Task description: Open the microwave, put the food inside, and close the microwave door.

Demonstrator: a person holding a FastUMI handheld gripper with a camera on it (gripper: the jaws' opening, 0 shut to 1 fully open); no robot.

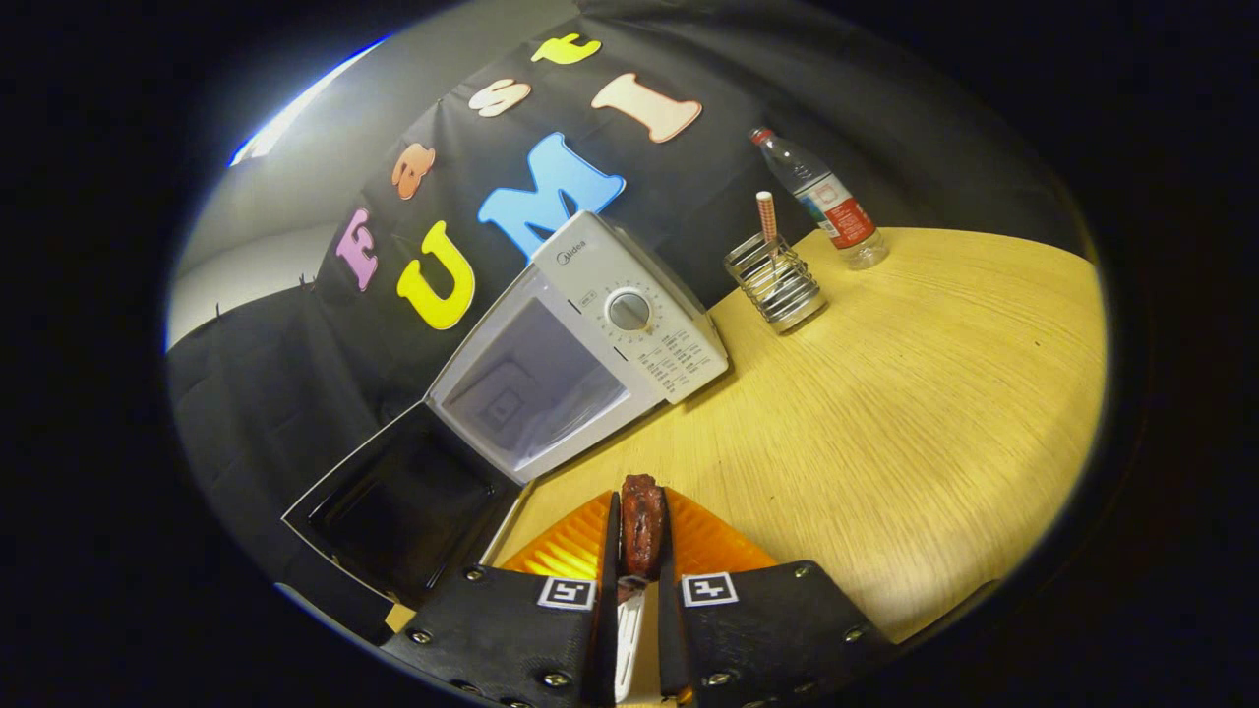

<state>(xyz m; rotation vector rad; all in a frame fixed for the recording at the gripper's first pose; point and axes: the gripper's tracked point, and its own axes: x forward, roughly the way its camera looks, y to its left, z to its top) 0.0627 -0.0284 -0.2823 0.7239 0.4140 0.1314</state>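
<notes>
A white microwave [590,334] stands on the wooden table [885,423] against the booth wall, its dial to the right of the cavity. Its dark door [393,501] is swung wide open to the left, and the pale cavity [536,388] looks bare inside. My gripper [641,531] is shut on a reddish-brown piece of food [642,526], which is pinched upright between both fingers. The food hangs over the table just in front of the microwave's lower front edge, a little right of the open door.
A wire holder [777,285] with a striped straw stands to the right of the microwave. A clear water bottle [826,202] with a red label stands behind it, near the table's back edge. Bare tabletop spreads to the right of my fingers.
</notes>
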